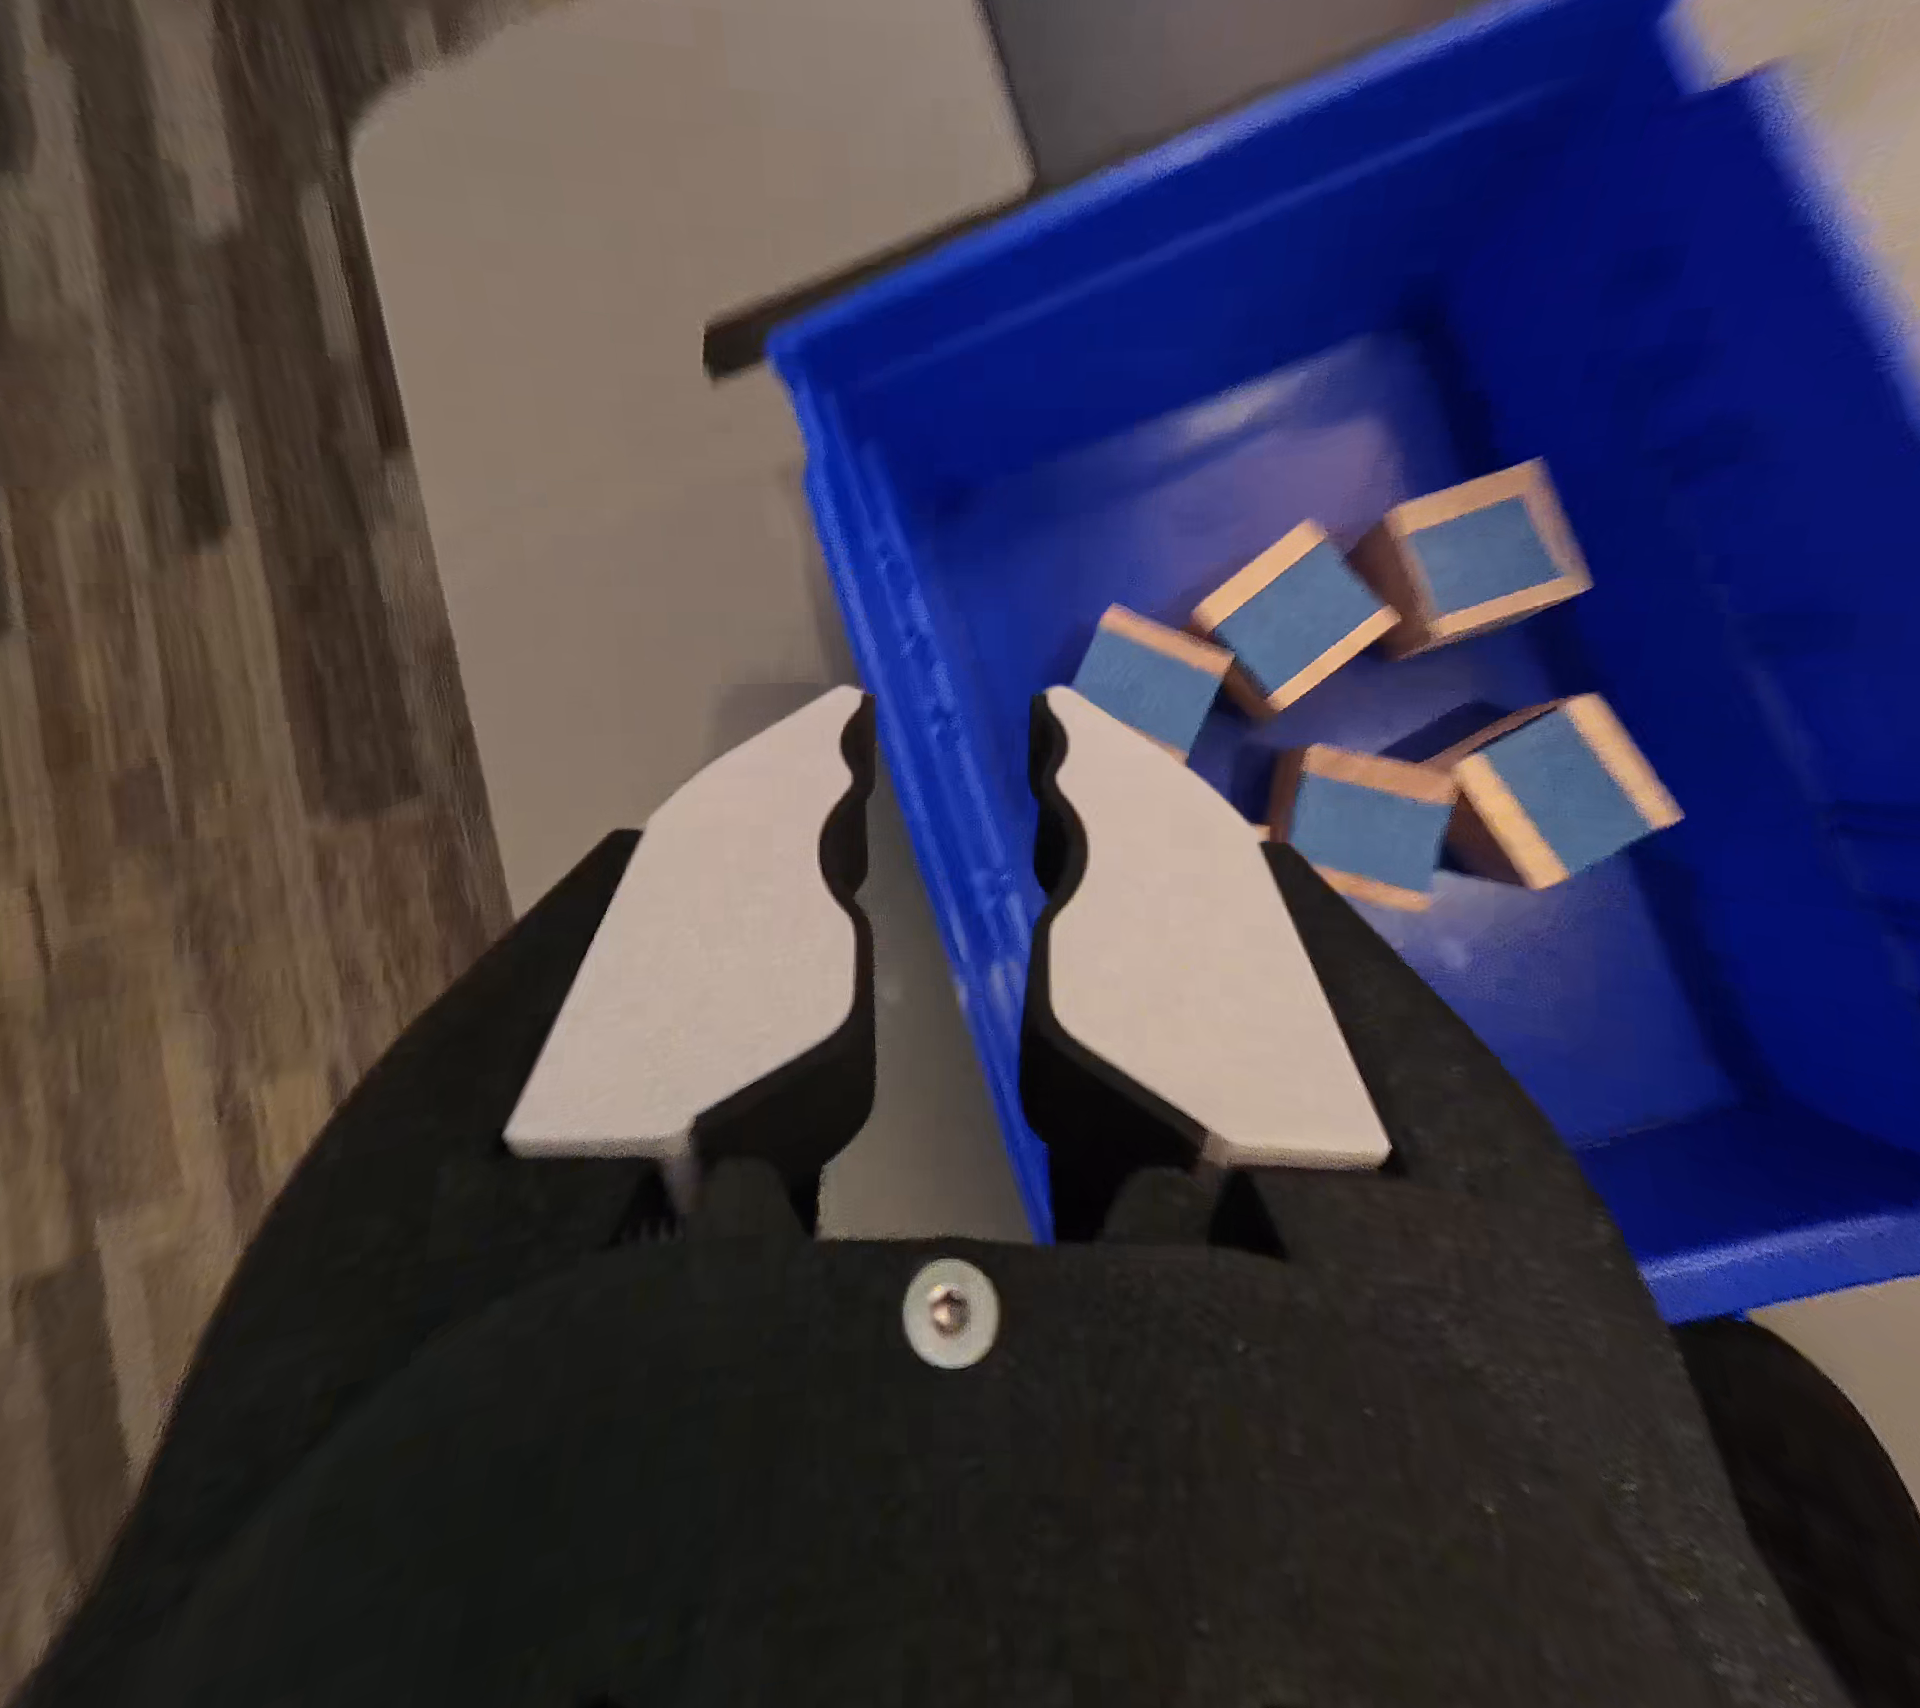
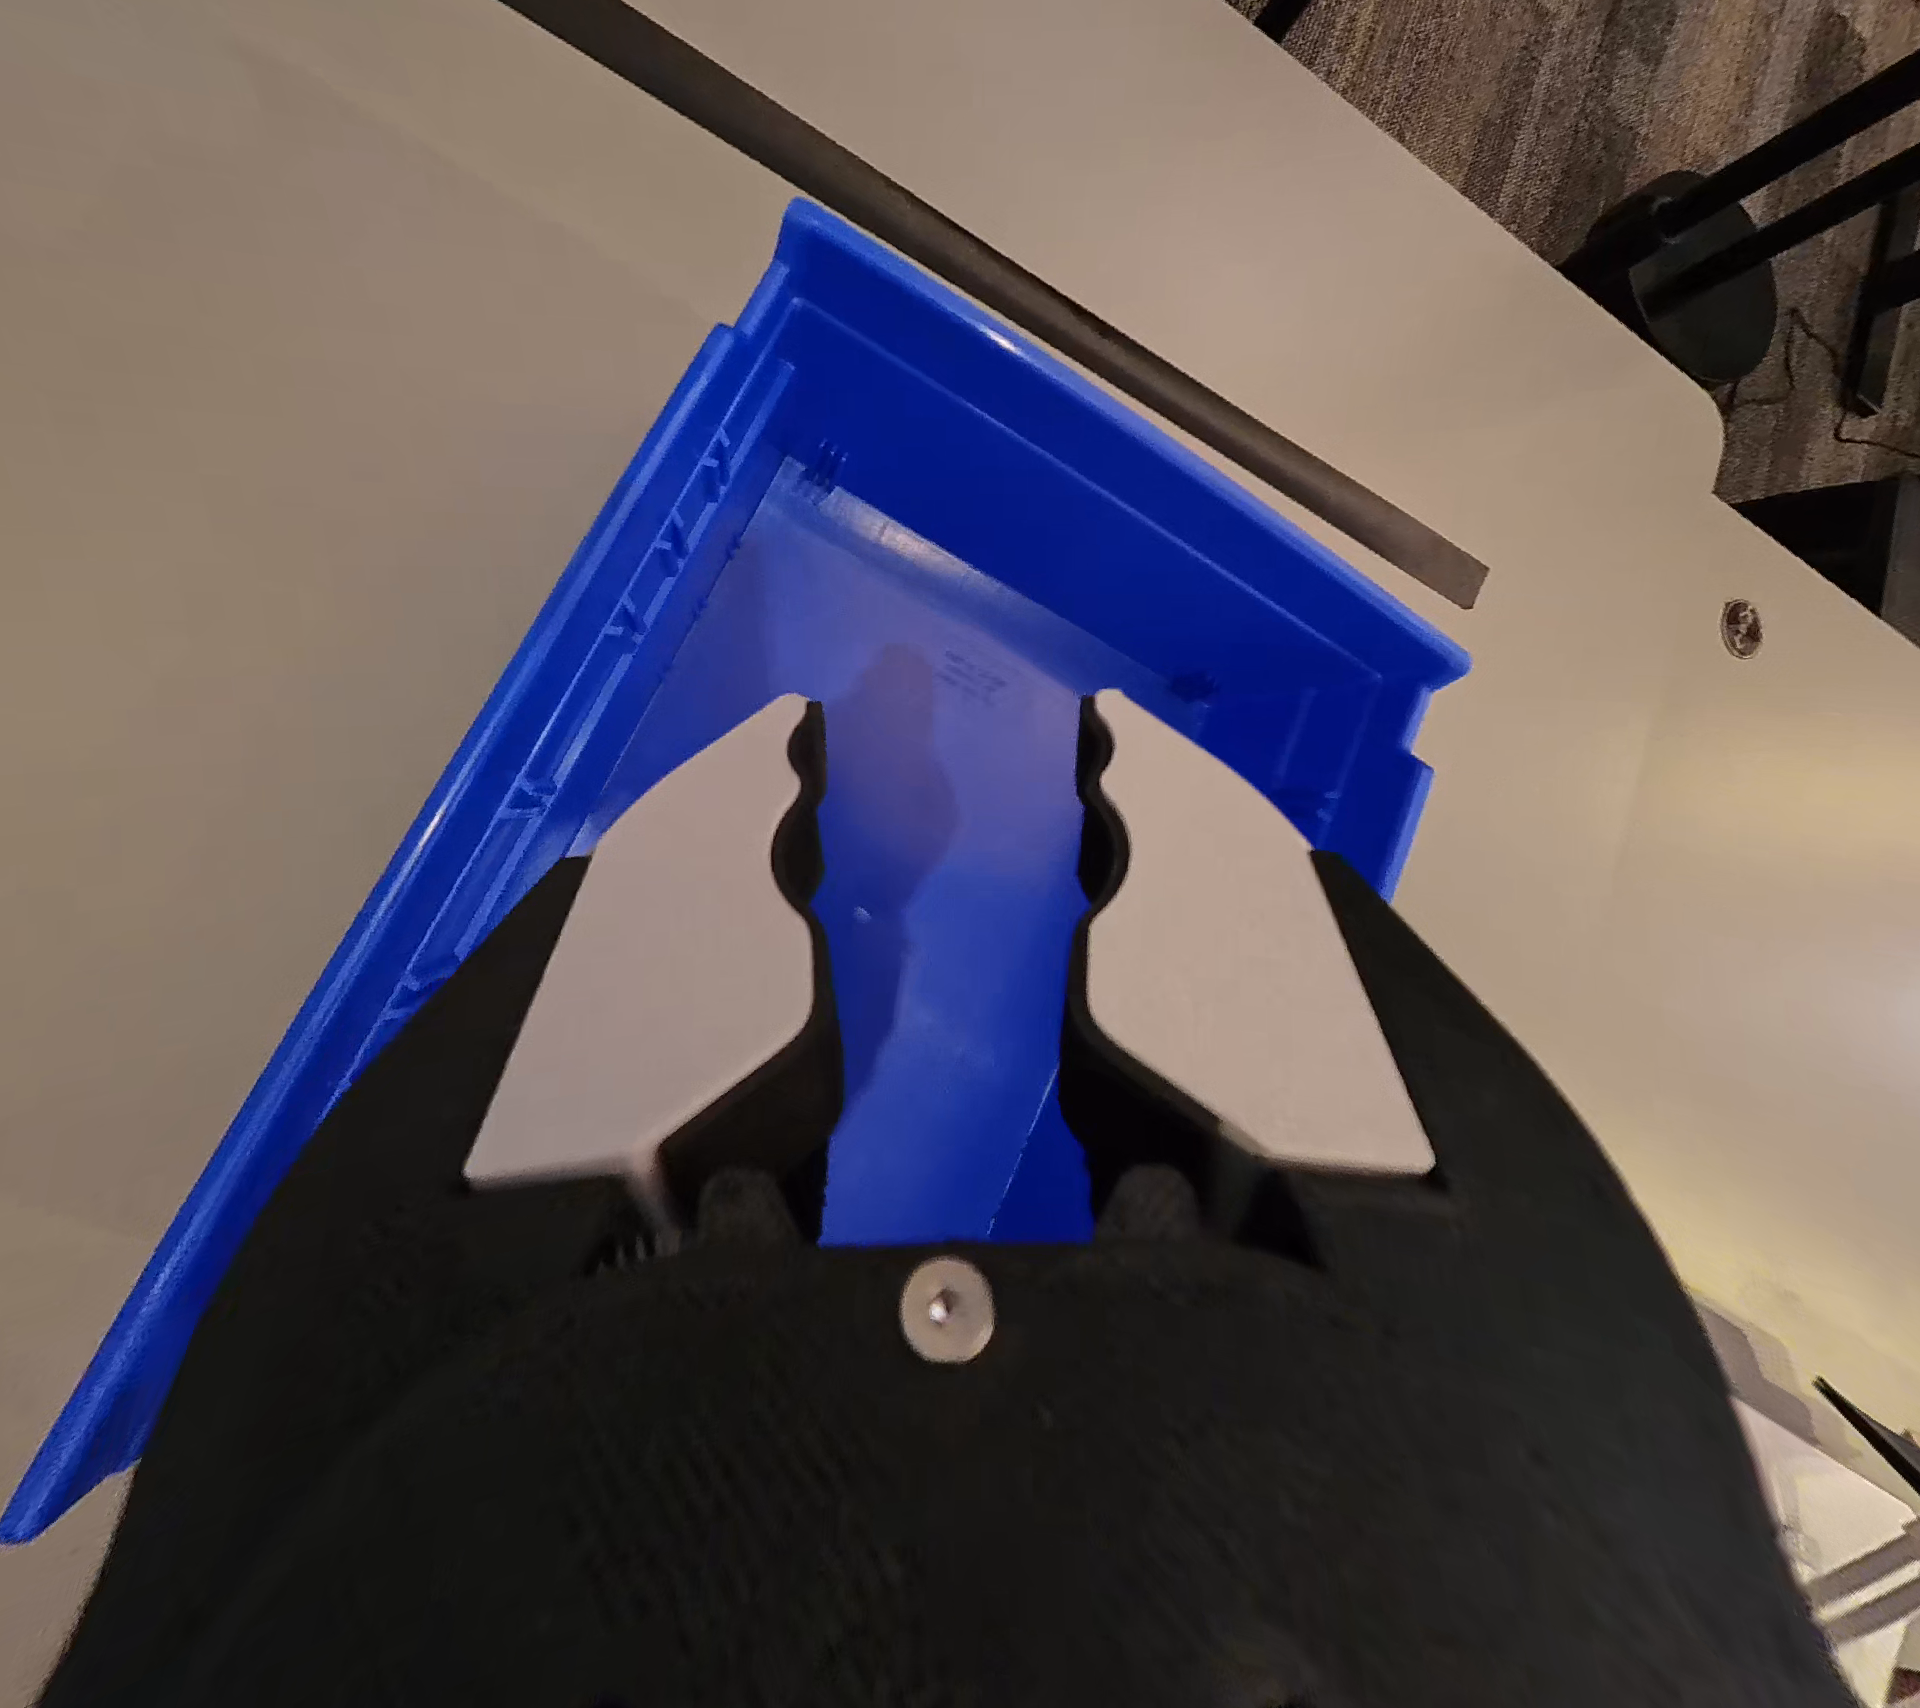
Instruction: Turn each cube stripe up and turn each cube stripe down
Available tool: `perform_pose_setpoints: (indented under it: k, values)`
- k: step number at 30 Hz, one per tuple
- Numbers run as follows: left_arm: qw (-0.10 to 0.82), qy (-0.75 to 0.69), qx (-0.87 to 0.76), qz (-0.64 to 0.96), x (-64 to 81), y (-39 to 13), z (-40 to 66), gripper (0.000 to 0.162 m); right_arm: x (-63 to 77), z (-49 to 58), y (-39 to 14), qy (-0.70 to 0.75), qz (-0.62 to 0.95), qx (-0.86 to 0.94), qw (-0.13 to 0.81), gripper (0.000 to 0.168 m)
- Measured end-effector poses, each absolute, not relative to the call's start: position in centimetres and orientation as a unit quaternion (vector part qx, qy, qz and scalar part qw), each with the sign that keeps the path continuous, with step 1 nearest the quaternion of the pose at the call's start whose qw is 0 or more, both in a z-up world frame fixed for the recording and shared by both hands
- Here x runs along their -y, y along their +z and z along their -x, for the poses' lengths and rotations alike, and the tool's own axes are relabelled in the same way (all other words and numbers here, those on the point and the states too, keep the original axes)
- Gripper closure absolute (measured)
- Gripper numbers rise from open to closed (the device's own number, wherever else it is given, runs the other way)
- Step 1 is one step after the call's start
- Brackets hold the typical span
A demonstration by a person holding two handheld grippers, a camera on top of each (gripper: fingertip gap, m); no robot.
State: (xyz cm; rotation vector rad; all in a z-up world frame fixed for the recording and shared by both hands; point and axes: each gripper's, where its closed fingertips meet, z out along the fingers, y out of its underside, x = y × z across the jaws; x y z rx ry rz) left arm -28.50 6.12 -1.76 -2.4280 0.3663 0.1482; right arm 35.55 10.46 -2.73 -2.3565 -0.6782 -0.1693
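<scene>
On counter (image 1: 623,308), left wrist view: blue bin (image 1: 1143,287), open top, filling the 1 to 4 o'clock part of the picture. Heavily blurred throughout.

Inside bin, loosely clustered on its floor: five tan cubes, each showing a blue-striped face toward the camera.
- First cube (image 1: 1148,687) at 9 o'clock of the cluster, just beside the near bin wall.
- Second cube (image 1: 1294,614) touching the first, tilted.
- Third cube (image 1: 1475,562) at 1 o'clock of the cluster.
- Fourth cube (image 1: 1361,811) at 6 o'clock.
- Fifth cube (image 1: 1558,785) at 4 o'clock, against the fourth.

Left gripper (image 1: 951,702): jaws spread, straddling the bin's side wall, one finger outside and one inside. Bare counter visible in the gap beside the wall; contact with the wall not determinable. No cube held.

Beyond bin at 12 o'clock: dark grey panel (image 1: 1195,27) on the counter. Patterned floor (image 1: 156,411) at 9 o'clock.

Right wrist view: right gripper (image 2: 951,708) above the bin (image 2: 1039,453), jaws spread, only blue bin floor between them. Dark strip (image 2: 935,224) crossing the counter (image 2: 312,308) behind the bin, at 12 to 2 o'clock.
</scene>
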Motion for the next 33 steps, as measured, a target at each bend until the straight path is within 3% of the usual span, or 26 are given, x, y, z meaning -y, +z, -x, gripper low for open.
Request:
perform_pose_setpoints:
  k: [5,8,11,19,25,27,33]
  values:
    - [0.501,-0.065,-0.246,0.827,-7.4,4.5,20.4,0.125,-10.4,-35.1,-1.8,-0.063,0.894,0.270,0.352,0.122]
    - [0.537,-0.173,-0.277,0.778,-6.8,6.2,16.4,0.108,-10.3,-34.9,-1.4,-0.061,0.890,0.273,0.361,0.122]
    - [0.513,-0.187,-0.308,0.779,-6.9,5.1,14.7,0.108,-10.2,-34.6,-1.4,-0.059,0.888,0.278,0.361,0.122]
    - [0.402,0.010,-0.486,0.776,-7.5,-2.6,14.0,0.120,-10.4,-34.1,-2.7,-0.071,0.885,0.311,0.339,0.121]
    - [0.252,-0.008,-0.508,0.824,-7.2,-9.3,14.6,0.103,-10.5,-34.9,-3.2,-0.075,0.889,0.306,0.331,0.121]
    - [0.219,0.016,-0.502,0.837,-8.0,-11.1,15.9,0.090,-10.5,-35.0,-3.1,-0.072,0.890,0.302,0.334,0.121]
    - [0.211,-0.022,-0.514,0.831,-8.6,-13.2,14.5,0.095,-10.2,-35.0,-3.4,-0.067,0.892,0.309,0.323,0.121]
